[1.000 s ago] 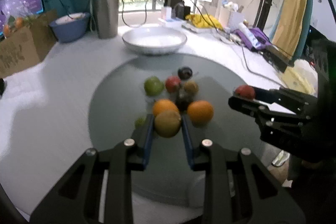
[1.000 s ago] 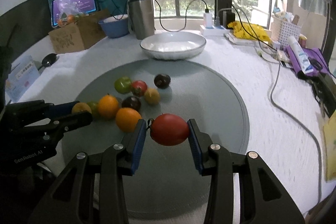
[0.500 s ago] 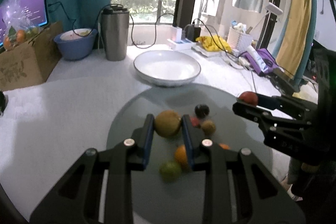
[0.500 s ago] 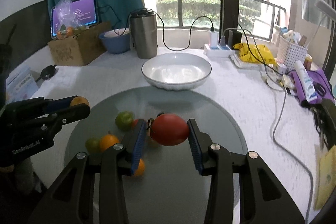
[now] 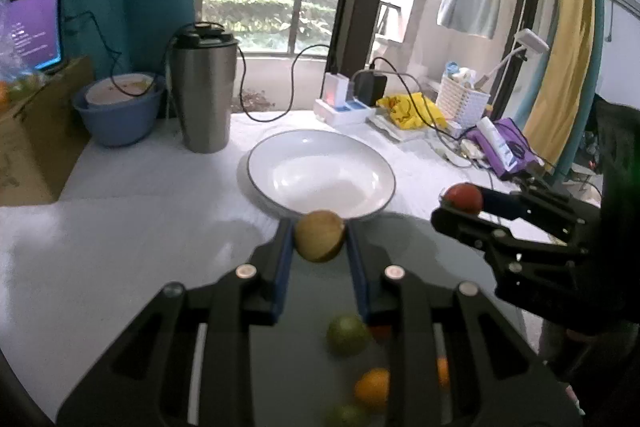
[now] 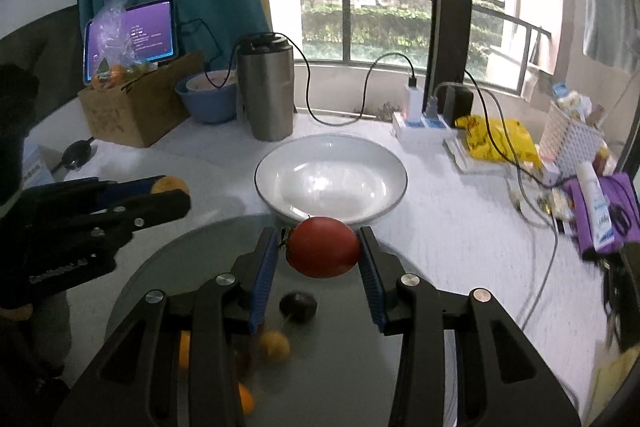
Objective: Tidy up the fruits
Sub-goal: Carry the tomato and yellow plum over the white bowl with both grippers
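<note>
My left gripper [image 5: 319,239] is shut on a yellow-brown round fruit [image 5: 319,235] and holds it in the air just short of the white bowl's [image 5: 276,163] near rim. My right gripper [image 6: 320,247] is shut on a red tomato [image 6: 322,247], also held up just before the white bowl [image 6: 384,163]. The bowl is empty. Each gripper shows in the other's view, the right gripper [image 5: 460,201] at the right and the left gripper [image 6: 168,191] at the left. Below lie a green fruit [image 5: 347,335], oranges [image 5: 372,387], a dark plum [image 6: 298,306] and a yellow fruit [image 6: 274,346] on the grey round mat [image 6: 168,267].
A steel tumbler [image 5: 204,91] with a cable, a blue bowl [image 5: 120,111] and a cardboard box [image 6: 136,107] with a tablet [image 6: 132,35] stand behind the white bowl at left. A power strip [image 6: 420,125], yellow bag [image 6: 496,139], white basket [image 6: 572,139] and purple pouch [image 6: 600,211] are at right.
Both grippers rose and moved forward from over the fruit pile to the bowl's near rim, each still holding its fruit. The loose fruits now sit low, under the fingers.
</note>
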A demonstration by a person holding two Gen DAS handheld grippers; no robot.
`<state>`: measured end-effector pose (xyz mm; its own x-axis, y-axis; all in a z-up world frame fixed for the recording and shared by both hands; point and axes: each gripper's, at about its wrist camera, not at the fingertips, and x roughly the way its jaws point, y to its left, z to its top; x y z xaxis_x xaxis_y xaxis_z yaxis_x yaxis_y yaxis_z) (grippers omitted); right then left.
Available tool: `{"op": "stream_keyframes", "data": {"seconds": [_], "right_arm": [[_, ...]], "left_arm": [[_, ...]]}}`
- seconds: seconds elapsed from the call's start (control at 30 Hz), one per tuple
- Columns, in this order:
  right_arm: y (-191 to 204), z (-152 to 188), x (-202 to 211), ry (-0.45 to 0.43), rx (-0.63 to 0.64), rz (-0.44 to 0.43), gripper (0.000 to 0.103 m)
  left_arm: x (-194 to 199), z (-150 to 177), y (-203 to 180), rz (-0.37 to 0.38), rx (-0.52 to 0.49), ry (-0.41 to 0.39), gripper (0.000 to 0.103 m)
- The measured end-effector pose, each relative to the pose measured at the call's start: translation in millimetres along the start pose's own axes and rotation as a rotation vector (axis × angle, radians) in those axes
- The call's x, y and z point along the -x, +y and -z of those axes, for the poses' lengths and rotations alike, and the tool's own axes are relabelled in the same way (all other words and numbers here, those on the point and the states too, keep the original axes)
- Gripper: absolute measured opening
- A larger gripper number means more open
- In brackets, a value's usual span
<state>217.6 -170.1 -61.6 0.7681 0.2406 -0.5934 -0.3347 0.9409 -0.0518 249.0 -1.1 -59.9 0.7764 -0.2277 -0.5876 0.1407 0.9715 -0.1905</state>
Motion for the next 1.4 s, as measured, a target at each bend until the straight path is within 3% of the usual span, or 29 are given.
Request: {"op": "stream_keyframes", "data": {"seconds": [0.47, 0.67, 1.1, 1.4], "right_arm": [[-21, -50, -50, -0.022, 0.009, -0.052, 0.042], [-36, -69, -82, -0.011, -0.048, -0.071, 0.042], [-56, -88, -158, 0.105, -0.070, -0.073, 0.042], [-70, -88, -192, 0.164, -0.131, -0.088, 0.042]], "left_arm": [[-53, -46, 14, 0.029, -0.012, 0.006, 0.028], [-83, -62, 24, 0.020, 0.012, 0.023, 0.028], [-150, -71, 45, 0.054, 0.059, 0.145, 0.028], [-173, -75, 47, 0.054, 0.018, 0.205, 0.028]]}}
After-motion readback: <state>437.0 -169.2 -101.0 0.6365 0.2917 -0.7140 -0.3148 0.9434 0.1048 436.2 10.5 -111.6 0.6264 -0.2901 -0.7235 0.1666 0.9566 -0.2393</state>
